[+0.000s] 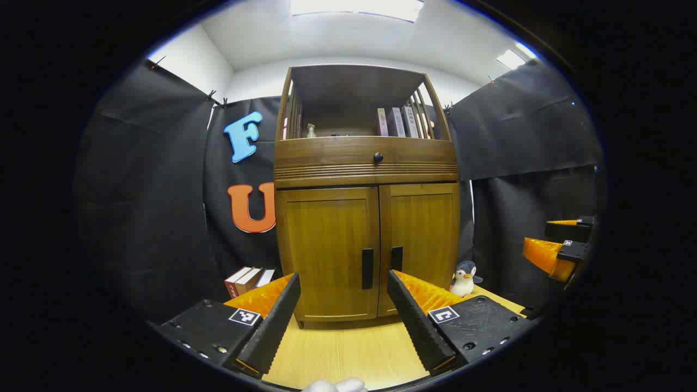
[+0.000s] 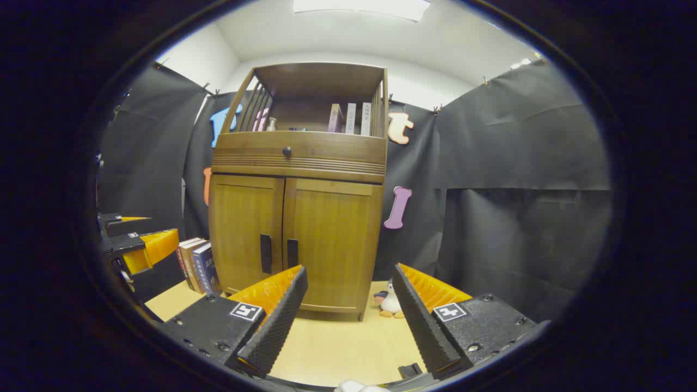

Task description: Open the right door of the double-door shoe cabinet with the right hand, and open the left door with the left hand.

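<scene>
Black cloth walled the booth on every side, hung below a white ceiling with bright light panels, and a pale wooden tabletop point(image 1: 348, 348) carried everything in sight. At the back of that top stood the tall brown wooden shoe cabinet point(image 1: 366, 163), with an open slatted shelf of books above, a drawer with a round dark knob beneath it, and two doors at the bottom. Both the left door point(image 1: 329, 250) and the right door point(image 1: 427, 239) lay flush and closed, their black vertical handles point(image 1: 368, 268) just beside each other at the centre seam. A small stack of books leaned near the cabinet's left foot, and a little grey-and-white penguin toy point(image 1: 464, 279) sat near its right foot. The left gripper point(image 1: 343, 305) hung well apart from the cabinet with its fingers spread wide and nothing between them, facing the seam. The right gripper point(image 2: 348, 305) was likewise spread and empty, set farther to the right and looking at the right door point(image 2: 332, 245) from an angle. By my judgement no step had begun: this was the approach. The next move would call for the right gripper to travel in, line its fingers either side of the right door's narrow handle point(image 2: 292, 253), close there, and pull outward along the hinge's arc.
</scene>
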A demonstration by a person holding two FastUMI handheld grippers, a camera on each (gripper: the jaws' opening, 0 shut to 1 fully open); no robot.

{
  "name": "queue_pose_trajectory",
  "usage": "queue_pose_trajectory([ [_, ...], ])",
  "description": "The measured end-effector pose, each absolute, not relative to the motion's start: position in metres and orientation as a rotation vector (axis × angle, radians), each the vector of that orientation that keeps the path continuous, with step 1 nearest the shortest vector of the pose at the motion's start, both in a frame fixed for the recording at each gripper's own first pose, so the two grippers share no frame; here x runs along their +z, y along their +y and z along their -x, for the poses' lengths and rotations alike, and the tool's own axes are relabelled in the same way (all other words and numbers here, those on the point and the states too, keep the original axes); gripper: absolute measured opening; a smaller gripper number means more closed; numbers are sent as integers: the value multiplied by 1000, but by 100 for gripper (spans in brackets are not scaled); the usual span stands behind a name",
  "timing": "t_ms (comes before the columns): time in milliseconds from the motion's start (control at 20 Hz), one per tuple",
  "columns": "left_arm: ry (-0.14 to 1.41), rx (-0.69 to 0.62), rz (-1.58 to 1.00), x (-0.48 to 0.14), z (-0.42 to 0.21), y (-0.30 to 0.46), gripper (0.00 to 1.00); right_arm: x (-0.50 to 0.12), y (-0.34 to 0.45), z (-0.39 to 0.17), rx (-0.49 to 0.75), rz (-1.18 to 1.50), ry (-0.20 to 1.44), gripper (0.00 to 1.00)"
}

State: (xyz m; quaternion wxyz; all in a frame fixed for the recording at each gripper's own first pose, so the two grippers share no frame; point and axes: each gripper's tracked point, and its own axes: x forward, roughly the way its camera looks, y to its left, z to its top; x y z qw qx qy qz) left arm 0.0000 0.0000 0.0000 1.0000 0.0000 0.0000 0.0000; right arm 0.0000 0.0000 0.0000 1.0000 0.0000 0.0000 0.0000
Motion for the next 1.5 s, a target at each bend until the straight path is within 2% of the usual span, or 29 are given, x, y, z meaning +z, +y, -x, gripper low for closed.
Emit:
queue_pose_trajectory([
  [1000, 9, 38, -2, 4, 11, 6, 96, -11, 1, -10, 16, -19, 22, 99],
  [1300, 39, 34, -5, -1, 14, 10, 96, -26, 1, -33, 5, -21, 49, 99],
  [1500, 61, 44, -3, -3, 19, 15, 96, -47, 20, -60, 48, -45, 95, 99],
])
